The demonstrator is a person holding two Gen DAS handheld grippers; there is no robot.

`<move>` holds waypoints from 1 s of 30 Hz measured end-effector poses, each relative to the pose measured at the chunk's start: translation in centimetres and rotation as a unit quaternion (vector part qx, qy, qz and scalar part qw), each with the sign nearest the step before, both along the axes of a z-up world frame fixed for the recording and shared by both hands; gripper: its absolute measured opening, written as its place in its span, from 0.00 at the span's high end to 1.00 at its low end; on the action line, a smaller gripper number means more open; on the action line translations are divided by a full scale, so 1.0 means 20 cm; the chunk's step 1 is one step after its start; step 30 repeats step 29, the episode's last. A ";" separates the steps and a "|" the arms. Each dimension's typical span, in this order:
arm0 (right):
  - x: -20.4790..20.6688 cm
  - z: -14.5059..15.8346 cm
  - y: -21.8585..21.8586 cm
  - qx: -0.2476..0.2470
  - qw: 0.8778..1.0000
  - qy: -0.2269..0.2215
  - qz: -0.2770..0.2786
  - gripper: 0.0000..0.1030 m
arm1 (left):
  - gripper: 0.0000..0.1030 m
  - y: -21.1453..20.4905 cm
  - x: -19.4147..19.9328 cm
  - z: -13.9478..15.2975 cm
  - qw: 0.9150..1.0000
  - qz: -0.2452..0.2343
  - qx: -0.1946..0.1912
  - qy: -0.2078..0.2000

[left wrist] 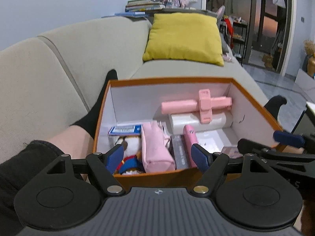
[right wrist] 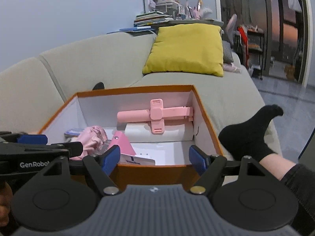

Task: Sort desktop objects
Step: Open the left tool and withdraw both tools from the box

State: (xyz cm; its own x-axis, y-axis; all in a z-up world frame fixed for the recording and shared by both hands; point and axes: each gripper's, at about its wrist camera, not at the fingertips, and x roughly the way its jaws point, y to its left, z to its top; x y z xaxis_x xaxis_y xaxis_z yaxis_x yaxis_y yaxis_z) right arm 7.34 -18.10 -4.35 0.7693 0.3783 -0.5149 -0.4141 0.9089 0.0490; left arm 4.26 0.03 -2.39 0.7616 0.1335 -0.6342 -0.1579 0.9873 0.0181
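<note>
Beige sofa [left wrist: 59, 63] stretching across view; yellow cushion [left wrist: 184, 38] leaning against its backrest toward far end; stack of books [left wrist: 144, 5] sitting behind sofa's back edge; black-socked foot [right wrist: 250, 133] resting on seat's front edge

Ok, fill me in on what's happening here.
A person sitting on a sofa holds a gripper in each hand over an orange box between their legs. The box already holds a pink selfie stick, a pink pouch, a plush toy and other items. Both the left gripper and the right gripper are open and empty.
</note>
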 end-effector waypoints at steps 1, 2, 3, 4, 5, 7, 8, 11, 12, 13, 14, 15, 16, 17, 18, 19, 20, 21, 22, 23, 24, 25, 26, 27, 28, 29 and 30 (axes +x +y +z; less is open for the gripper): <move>0.00 -0.01 0.00 -0.002 1.000 -0.006 -0.002 0.24 | 0.14 0.00 0.00 -0.01 1.000 0.002 0.003 -0.003; 0.00 -0.01 0.00 0.001 1.000 -0.007 -0.004 0.24 | 0.14 0.00 0.00 -0.01 1.000 0.002 0.005 -0.006; 0.01 -0.02 0.00 0.000 1.000 -0.006 -0.005 0.24 | 0.14 0.00 0.00 -0.02 1.000 0.001 0.006 -0.007; 0.01 -0.02 0.00 0.000 1.000 -0.006 -0.005 0.24 | 0.14 0.00 0.00 -0.02 1.000 0.001 0.004 -0.006; 0.02 -0.02 0.00 0.000 1.000 -0.005 -0.006 0.24 | 0.14 0.00 0.00 -0.02 1.000 0.003 0.001 -0.006; 0.02 -0.02 0.00 -0.002 1.000 -0.005 -0.007 0.24 | 0.14 0.01 0.00 -0.03 1.000 0.005 -0.004 -0.007; 0.02 -0.02 0.00 -0.002 1.000 -0.006 -0.008 0.24 | 0.14 0.01 0.00 -0.03 1.000 0.007 -0.006 -0.008; 0.02 -0.03 0.00 -0.002 1.000 -0.009 -0.010 0.24 | 0.14 0.02 0.00 -0.03 1.000 0.011 -0.013 -0.008; 0.02 -0.03 0.01 -0.003 1.000 -0.009 -0.010 0.24 | 0.14 0.02 0.00 -0.03 1.000 0.011 -0.013 -0.008; 0.02 -0.03 0.01 -0.003 1.000 -0.010 -0.010 0.24 | 0.14 0.02 0.00 -0.03 1.000 0.011 -0.012 -0.008; 0.02 -0.03 0.01 -0.004 1.000 -0.010 -0.010 0.24 | 0.14 0.02 0.00 -0.03 1.000 0.011 -0.011 -0.008; 0.02 -0.03 0.01 -0.004 1.000 -0.010 -0.010 0.24 | 0.14 0.02 0.00 -0.03 1.000 0.012 -0.011 -0.008; 0.02 -0.03 0.01 -0.004 1.000 -0.009 -0.010 0.24 | 0.14 0.02 0.00 -0.03 1.000 0.012 -0.012 -0.007; 0.02 -0.03 0.01 -0.004 1.000 -0.010 -0.010 0.24 | 0.14 0.02 0.00 -0.03 1.000 0.012 -0.013 -0.007; 0.02 -0.03 0.01 -0.004 1.000 -0.010 -0.010 0.24 | 0.14 0.02 0.00 -0.03 1.000 0.012 -0.013 -0.007; 0.02 -0.03 0.01 -0.004 1.000 -0.010 -0.010 0.24 | 0.14 0.02 0.00 -0.03 1.000 0.012 -0.012 -0.008; 0.02 -0.03 0.01 -0.004 1.000 -0.011 -0.010 0.24 | 0.14 0.02 0.00 -0.03 1.000 0.011 -0.012 -0.008; 0.02 -0.03 0.01 -0.003 1.000 -0.010 -0.010 0.24 | 0.14 0.02 0.00 -0.03 1.000 0.012 -0.012 -0.008; 0.02 -0.03 0.01 -0.004 1.000 -0.010 -0.010 0.24 | 0.14 0.02 0.00 -0.03 1.000 0.012 -0.012 -0.008; 0.02 -0.03 0.01 -0.004 1.000 -0.010 -0.010 0.24 | 0.14 0.02 0.00 -0.03 1.000 0.011 -0.011 -0.008; 0.02 -0.03 0.01 -0.004 1.000 -0.010 -0.010 0.24 | 0.14 0.02 0.00 -0.03 1.000 0.011 -0.011 -0.009; 0.02 -0.03 0.01 -0.004 1.000 -0.010 -0.010 0.24 | 0.14 0.02 0.00 -0.03 1.000 0.011 -0.011 -0.009; 0.02 -0.03 0.01 -0.004 1.000 -0.010 -0.010 0.24 | 0.14 0.02 0.00 -0.03 1.000 0.011 -0.012 -0.009; 0.02 -0.03 0.01 -0.003 1.000 -0.010 -0.010 0.24 | 0.14 0.02 0.00 -0.03 1.000 0.011 -0.012 -0.009; 0.02 -0.03 0.01 -0.003 1.000 -0.010 -0.011 0.24 | 0.14 0.02 0.00 -0.03 1.000 0.012 -0.013 -0.009; 0.02 -0.03 0.01 -0.004 1.000 -0.011 -0.010 0.24 | 0.14 0.02 0.00 -0.03 1.000 0.013 -0.014 -0.009; 0.02 -0.03 0.01 -0.004 1.000 -0.011 -0.010 0.24 | 0.14 0.02 0.00 -0.03 1.000 0.013 -0.014 -0.009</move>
